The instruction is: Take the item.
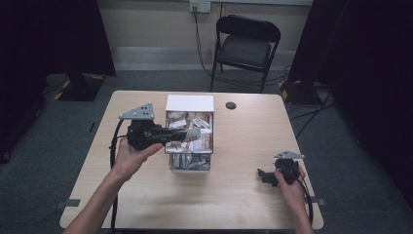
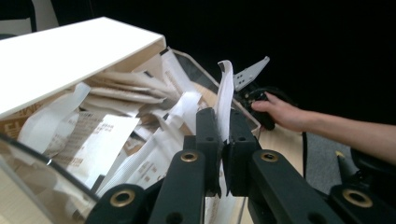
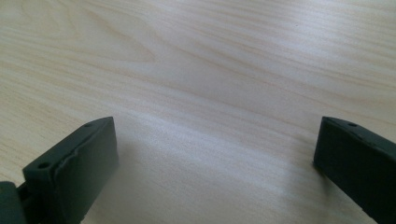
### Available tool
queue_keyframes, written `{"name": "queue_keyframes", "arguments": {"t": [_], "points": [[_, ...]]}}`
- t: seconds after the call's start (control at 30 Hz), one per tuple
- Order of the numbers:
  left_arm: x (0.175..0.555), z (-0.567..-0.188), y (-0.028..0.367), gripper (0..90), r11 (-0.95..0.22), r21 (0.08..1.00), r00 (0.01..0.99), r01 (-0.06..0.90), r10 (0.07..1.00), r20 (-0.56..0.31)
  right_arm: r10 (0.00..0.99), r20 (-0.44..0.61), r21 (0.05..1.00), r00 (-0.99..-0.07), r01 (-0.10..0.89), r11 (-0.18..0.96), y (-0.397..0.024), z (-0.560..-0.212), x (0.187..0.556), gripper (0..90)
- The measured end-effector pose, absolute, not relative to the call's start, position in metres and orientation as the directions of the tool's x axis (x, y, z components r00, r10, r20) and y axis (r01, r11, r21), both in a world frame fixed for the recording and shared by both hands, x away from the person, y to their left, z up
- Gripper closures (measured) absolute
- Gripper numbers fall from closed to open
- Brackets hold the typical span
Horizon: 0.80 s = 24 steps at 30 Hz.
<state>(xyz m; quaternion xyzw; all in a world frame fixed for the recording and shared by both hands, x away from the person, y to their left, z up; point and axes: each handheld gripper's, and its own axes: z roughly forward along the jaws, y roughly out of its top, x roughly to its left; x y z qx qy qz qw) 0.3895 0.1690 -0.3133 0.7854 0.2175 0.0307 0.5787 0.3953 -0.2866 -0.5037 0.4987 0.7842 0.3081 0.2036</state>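
A clear box (image 1: 170,146) with a raised white lid (image 1: 190,103) stands mid-table, stuffed with several white and brown paper packets (image 1: 195,145). My left gripper (image 1: 191,133) hovers over the box, coming in from the left, and is shut on one white packet (image 2: 225,88) that stands upright between the pads of my left gripper (image 2: 223,126). More packets (image 2: 102,140) lie below under the lid (image 2: 70,56). My right gripper (image 1: 264,176) rests low at the table's right front, open, with only bare wood (image 3: 210,70) between the fingers of my right gripper (image 3: 215,149).
A small dark round hole (image 1: 231,105) marks the table right of the box. Beyond the table stands a black folding chair (image 1: 246,46), with cables on the floor (image 1: 311,112). The other hand and its gripper (image 2: 254,95) appear past the box.
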Motion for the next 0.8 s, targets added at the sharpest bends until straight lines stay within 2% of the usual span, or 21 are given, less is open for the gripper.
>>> {"name": "queue_keyframes", "arguments": {"t": [0.3,0.67,0.8], "points": [[0.384,-0.306,0.166,86.5,-0.231,0.928,0.914,0.292,0.352,-0.200,0.907,-0.012,0.686,-0.420,0.657,0.313,-0.287,-0.504,0.395,0.0],[0.375,-0.292,0.169,86.5,-0.217,0.942,0.917,0.256,0.363,-0.166,0.907,-0.011,0.686,-0.420,0.657,0.313,-0.287,-0.504,0.395,0.0],[0.376,-0.288,0.170,86.5,-0.263,0.932,0.918,0.248,0.372,-0.139,0.907,-0.012,0.686,-0.420,0.657,0.313,-0.287,-0.504,0.395,0.0]]}}
